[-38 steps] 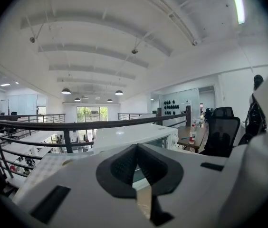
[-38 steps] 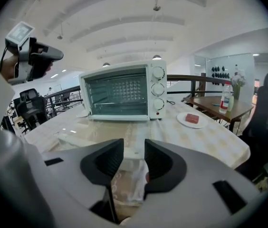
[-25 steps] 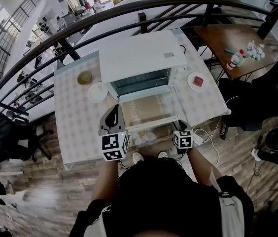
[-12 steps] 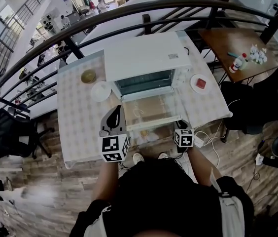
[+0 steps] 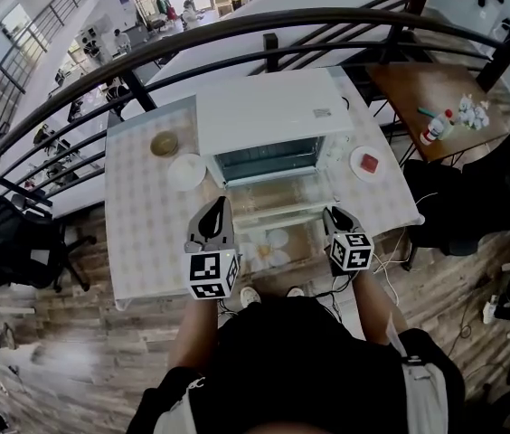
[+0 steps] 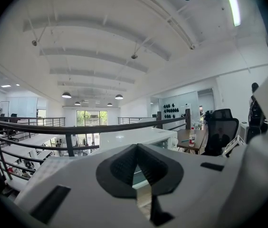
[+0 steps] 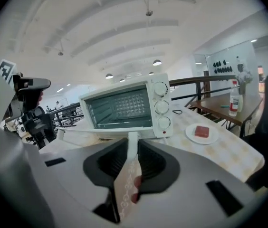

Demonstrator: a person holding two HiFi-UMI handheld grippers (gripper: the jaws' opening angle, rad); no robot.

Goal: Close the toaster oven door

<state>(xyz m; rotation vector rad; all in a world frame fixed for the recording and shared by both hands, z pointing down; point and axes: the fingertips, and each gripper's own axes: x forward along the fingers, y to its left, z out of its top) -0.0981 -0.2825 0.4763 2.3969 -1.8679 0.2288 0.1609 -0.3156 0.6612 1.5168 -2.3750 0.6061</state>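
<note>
Toaster oven door (image 5: 278,197) has swung up from flat; right gripper (image 7: 133,146) clamps its handle (image 7: 92,133), left gripper (image 6: 136,161) pinched shut alongside

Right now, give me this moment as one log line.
door: open | right tongs: shut on handle | left tongs: shut, at door's left edge

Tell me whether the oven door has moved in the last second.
Yes. The door has swung up, its handle now nearer the oven's opening.

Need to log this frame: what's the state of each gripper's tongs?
Left gripper: shut, empty.
Right gripper: shut on the door handle.
</note>
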